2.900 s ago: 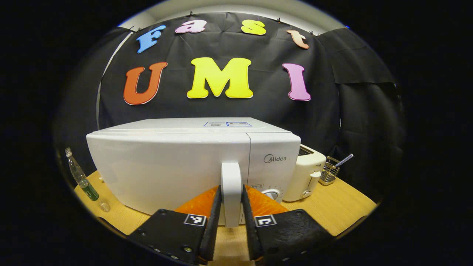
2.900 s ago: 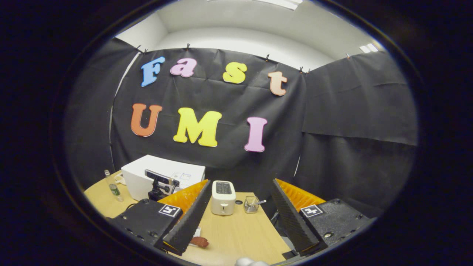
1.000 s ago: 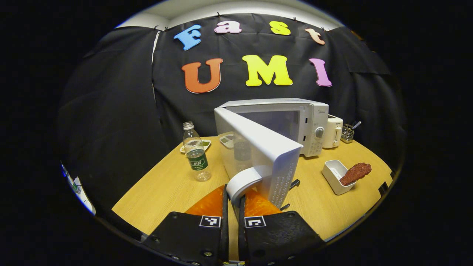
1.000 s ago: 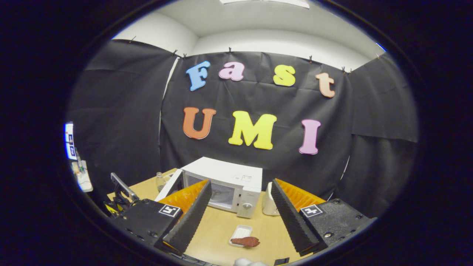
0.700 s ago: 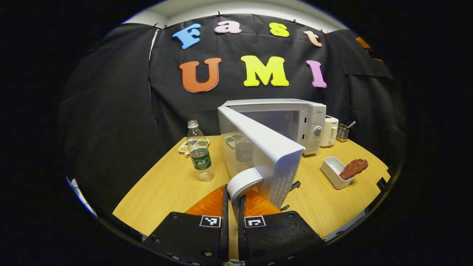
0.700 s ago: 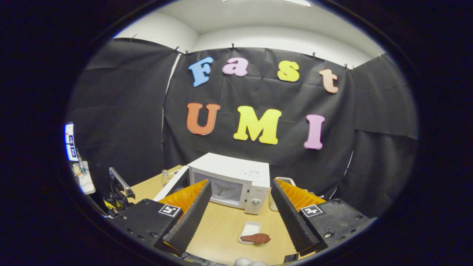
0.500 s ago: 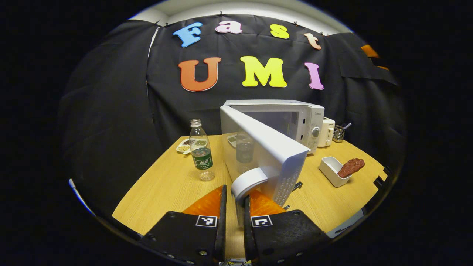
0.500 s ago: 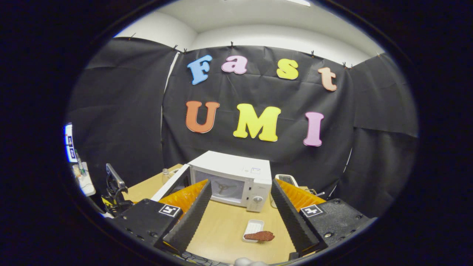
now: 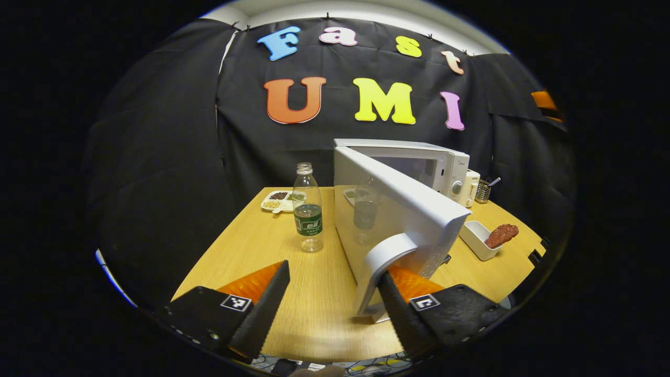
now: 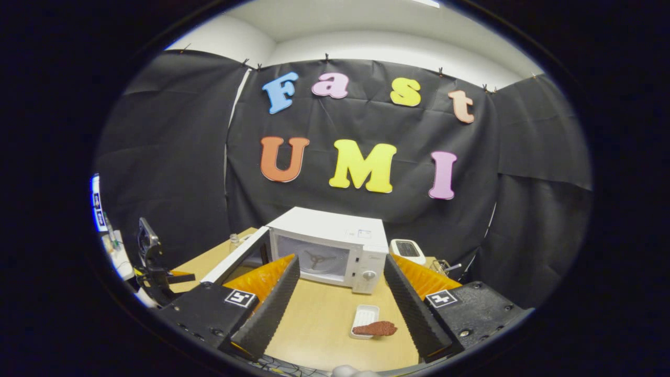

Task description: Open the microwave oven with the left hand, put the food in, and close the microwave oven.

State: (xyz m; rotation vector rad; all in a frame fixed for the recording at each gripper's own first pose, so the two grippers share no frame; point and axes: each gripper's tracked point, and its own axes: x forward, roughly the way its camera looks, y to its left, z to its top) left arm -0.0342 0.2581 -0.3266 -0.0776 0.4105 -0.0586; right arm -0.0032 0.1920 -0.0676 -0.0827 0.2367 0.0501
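Low in the left gripper view, left gripper (image 9: 331, 298) spread apart beside door handle (image 9: 381, 264) of open microwave (image 9: 413, 173), right gripper (image 10: 340, 296) likewise apart above food (image 10: 375, 329) at lower centre.

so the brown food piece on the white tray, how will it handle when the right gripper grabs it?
The brown food piece hangs over the edge of the white tray without sagging, so it is probably fairly stiff. Its rough surface should grip well. The shallow tray looks light and might shift if nudged.

Both views face microwave (image 9: 419, 162), table (image 10: 319, 324)
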